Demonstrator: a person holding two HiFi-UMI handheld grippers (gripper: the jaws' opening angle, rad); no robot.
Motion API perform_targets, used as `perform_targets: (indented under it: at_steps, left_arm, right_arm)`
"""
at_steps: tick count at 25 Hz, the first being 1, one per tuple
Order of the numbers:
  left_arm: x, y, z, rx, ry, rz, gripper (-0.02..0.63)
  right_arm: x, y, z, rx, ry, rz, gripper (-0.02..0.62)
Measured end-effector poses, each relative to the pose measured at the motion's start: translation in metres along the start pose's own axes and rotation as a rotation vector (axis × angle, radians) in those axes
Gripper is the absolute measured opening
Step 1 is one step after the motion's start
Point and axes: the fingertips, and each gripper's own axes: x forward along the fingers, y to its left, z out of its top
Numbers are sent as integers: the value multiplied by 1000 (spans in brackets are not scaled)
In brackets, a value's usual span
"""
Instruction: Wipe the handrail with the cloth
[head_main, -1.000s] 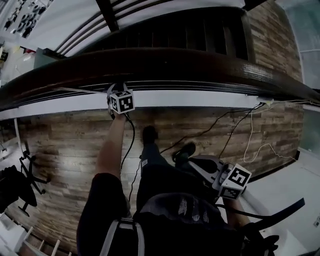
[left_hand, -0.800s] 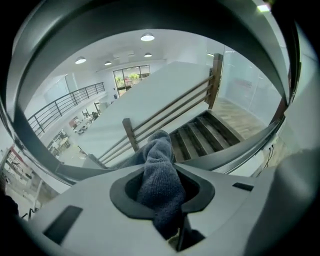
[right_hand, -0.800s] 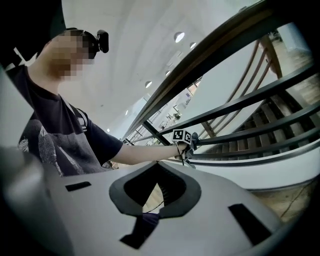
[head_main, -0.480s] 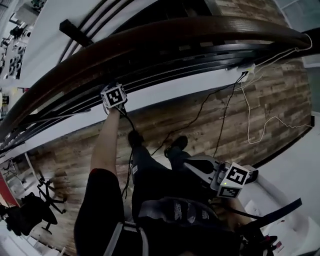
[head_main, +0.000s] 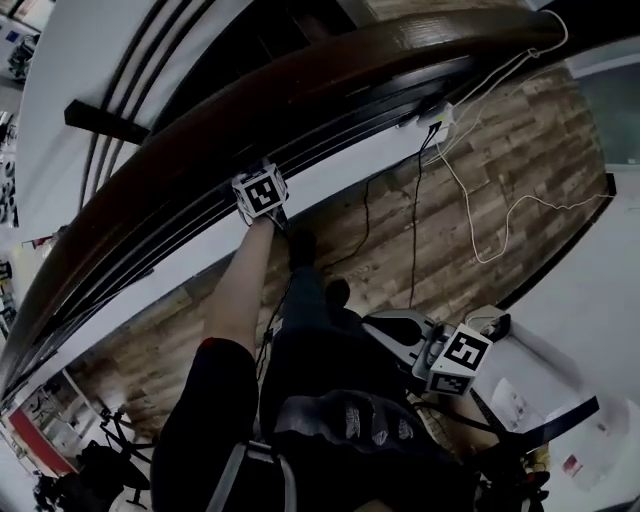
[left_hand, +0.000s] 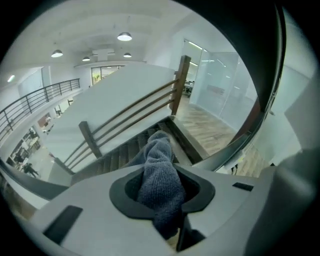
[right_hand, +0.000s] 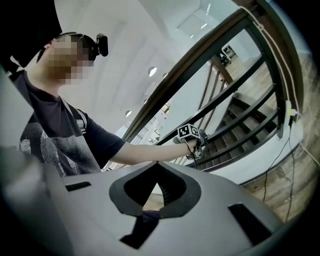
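The dark wooden handrail (head_main: 300, 85) runs in a curve from lower left to upper right, with thinner dark rails beneath it. My left gripper (head_main: 262, 192) is held out at arm's length against those lower rails, just below the handrail. In the left gripper view it (left_hand: 162, 172) is shut on a grey knitted cloth (left_hand: 159, 180) that bulges out between the jaws. Whether the cloth touches wood is hidden. My right gripper (head_main: 455, 360) hangs low beside the person's hip, shut and empty (right_hand: 157, 165). From there the left gripper (right_hand: 190, 134) shows under the handrail (right_hand: 200, 55).
Beyond the railing a staircase (left_hand: 130, 150) drops away. A white cable with a power strip (head_main: 440, 115) and black cables (head_main: 415, 230) trail over the wood floor (head_main: 470, 190). A white block (head_main: 535, 385) stands at the lower right, a chair base (head_main: 110, 465) at the lower left.
The head view has swung, so the handrail now slants steeply up to the right. The left gripper has stayed at the rails and slid a little right. The right gripper has barely moved.
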Motion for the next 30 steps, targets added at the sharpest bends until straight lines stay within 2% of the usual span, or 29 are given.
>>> perform_targets:
  at_steps: [6, 11, 17, 21, 25, 27, 30]
  left_arm:
    - [47, -148, 27, 96, 17, -189, 101]
    - [69, -257, 33, 151, 41, -259, 101]
    - [94, -371, 47, 160, -9, -264, 101]
    - [114, -442, 59, 175, -52, -265, 101]
    - [135, -504, 73, 190, -43, -301, 101]
    - [144, -524, 82, 207, -36, -306, 101]
    - [146, -527, 89, 156, -21, -284, 97]
  right_arm:
    - [-7, -46, 49, 5, -86, -113, 3]
    - [-39, -78, 65, 50, -140, -110, 5]
    - [-102, -140, 80, 91, -104, -88, 5]
    - [-155, -179, 94, 147, -144, -86, 3]
    - [-195, -211, 94, 186, -157, -101, 3]
    - [-209, -219, 91, 197, -160, -112, 3]
    - [-225, -227, 83, 215, -170, -119, 4]
